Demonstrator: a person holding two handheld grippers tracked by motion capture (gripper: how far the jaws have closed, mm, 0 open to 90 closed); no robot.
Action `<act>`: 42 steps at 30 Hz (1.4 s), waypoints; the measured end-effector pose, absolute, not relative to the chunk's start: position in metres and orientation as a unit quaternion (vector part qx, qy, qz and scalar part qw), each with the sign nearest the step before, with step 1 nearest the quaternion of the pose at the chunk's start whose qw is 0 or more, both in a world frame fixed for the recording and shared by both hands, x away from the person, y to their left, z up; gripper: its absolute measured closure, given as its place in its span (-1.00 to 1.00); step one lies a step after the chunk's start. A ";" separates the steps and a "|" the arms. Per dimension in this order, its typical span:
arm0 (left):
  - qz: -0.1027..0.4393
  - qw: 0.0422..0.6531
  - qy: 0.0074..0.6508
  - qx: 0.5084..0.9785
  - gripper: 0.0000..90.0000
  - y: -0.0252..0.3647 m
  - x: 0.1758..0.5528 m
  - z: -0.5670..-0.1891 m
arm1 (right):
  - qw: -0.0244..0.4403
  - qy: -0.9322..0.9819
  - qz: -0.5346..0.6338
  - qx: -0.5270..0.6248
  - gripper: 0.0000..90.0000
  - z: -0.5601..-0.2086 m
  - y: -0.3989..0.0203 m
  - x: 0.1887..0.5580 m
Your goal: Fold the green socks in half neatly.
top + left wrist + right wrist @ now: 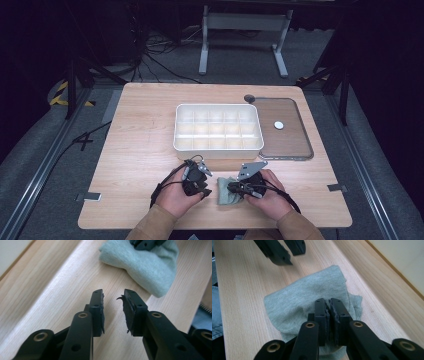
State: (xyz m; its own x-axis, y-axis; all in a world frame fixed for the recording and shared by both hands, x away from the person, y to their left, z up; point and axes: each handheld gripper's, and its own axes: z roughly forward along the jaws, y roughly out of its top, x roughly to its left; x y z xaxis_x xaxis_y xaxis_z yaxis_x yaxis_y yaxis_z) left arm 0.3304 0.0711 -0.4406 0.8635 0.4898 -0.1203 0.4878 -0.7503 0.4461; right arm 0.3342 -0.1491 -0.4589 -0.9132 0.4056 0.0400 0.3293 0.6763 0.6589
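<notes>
My right gripper (329, 306) pinches a fold of the grey-green cloth (304, 300), which lies crumpled on the table (135, 150) near its front edge. My left gripper (113, 296) hangs just beside the cloth, jaws spread and empty.

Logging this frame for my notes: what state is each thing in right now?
Left tool: open, empty, above bare wood.
Right tool: shut on the sock.
Sock: crumpled, lying on the table.
Compartment box: open, all compartments empty.
Lid: off, flat beside the box.
Table: wooden.
</notes>
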 end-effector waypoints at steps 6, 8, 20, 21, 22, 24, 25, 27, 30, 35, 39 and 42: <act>0.005 0.243 0.232 0.942 0.65 0.063 0.332 -0.445 | 0.070 0.893 0.379 0.232 0.79 -0.440 -0.165 0.323; 0.001 0.240 0.227 0.944 0.65 0.061 0.332 -0.446 | 0.061 0.893 0.375 0.240 0.79 -0.439 -0.169 0.320; 0.035 0.267 0.164 0.949 0.54 0.049 0.330 -0.445 | 0.063 0.906 0.340 0.243 0.79 -0.459 -0.162 0.321; 0.043 0.270 0.154 0.950 0.52 0.048 0.330 -0.444 | 0.062 0.906 0.341 0.242 0.79 -0.459 -0.162 0.320; 0.055 0.275 0.143 0.949 0.50 0.046 0.329 -0.442 | 0.063 0.906 0.341 0.241 0.79 -0.459 -0.161 0.321; 0.065 0.285 0.122 0.949 0.44 0.042 0.327 -0.441 | 0.063 0.907 0.340 0.240 0.79 -0.459 -0.161 0.320; 0.065 0.285 0.122 0.949 0.42 0.042 0.327 -0.441 | 0.063 0.907 0.340 0.240 0.79 -0.459 -0.161 0.320; 0.071 0.292 0.100 0.948 0.39 0.038 0.324 -0.440 | 0.059 0.908 0.343 0.233 0.79 -0.459 -0.159 0.320; 0.078 0.289 0.093 0.950 0.36 0.035 0.323 -0.441 | 0.065 0.910 0.341 0.228 0.79 -0.459 -0.156 0.319; 0.072 0.284 0.105 0.950 0.30 0.039 0.325 -0.440 | 0.060 0.905 0.348 0.236 0.69 -0.458 -0.158 0.319; 0.068 0.278 0.114 0.951 0.27 0.041 0.326 -0.441 | 0.059 0.896 0.367 0.241 0.64 -0.449 -0.168 0.319; 0.067 0.283 0.115 0.950 0.27 0.041 0.326 -0.441 | 0.069 0.883 0.383 0.263 0.74 -0.437 -0.189 0.321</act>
